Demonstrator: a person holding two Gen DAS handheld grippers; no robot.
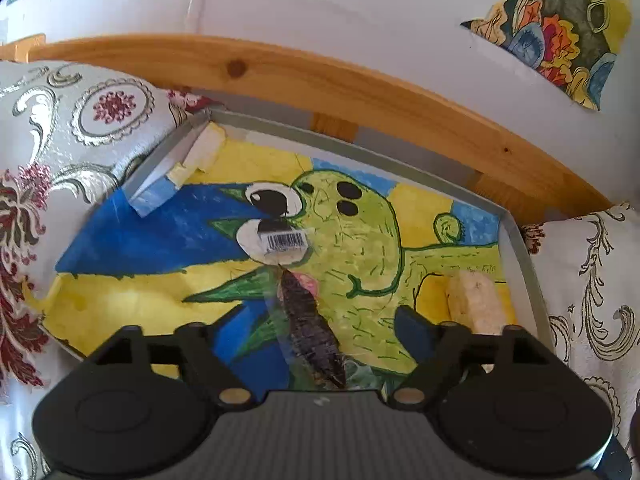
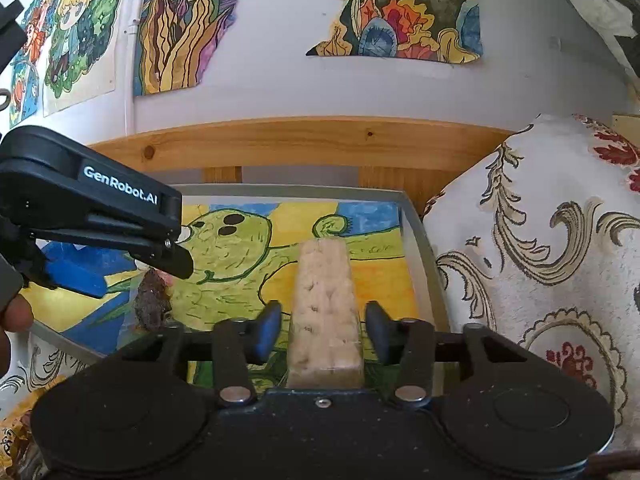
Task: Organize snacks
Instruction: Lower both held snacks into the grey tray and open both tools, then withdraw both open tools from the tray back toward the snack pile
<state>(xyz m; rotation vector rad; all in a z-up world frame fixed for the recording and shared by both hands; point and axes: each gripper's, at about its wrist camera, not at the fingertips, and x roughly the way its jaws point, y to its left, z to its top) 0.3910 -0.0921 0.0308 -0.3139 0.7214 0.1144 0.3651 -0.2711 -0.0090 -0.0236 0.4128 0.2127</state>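
A grey tray (image 1: 524, 248) lined with a painted green cartoon creature lies on patterned cloth. A dark flat snack in a clear wrapper (image 1: 308, 332) with a barcode label lies on the painting. My left gripper (image 1: 324, 320) hovers over it, open, fingers wide to either side. A pale puffed-rice bar (image 1: 476, 304) lies by the tray's right rim. In the right wrist view this bar (image 2: 324, 312) runs lengthwise between the blue pads (image 2: 266, 332) of my right gripper (image 2: 322, 332), open with small gaps on both sides. The left gripper (image 2: 132, 276) is at left above the dark snack (image 2: 152, 300).
A wooden rail (image 1: 320, 76) runs behind the tray, with a white wall and paper paintings (image 2: 400, 20) above. Patterned cushions (image 2: 540, 240) press against the tray (image 2: 424, 240) on both sides. A hand (image 2: 12, 320) holds the left gripper at the frame's left edge.
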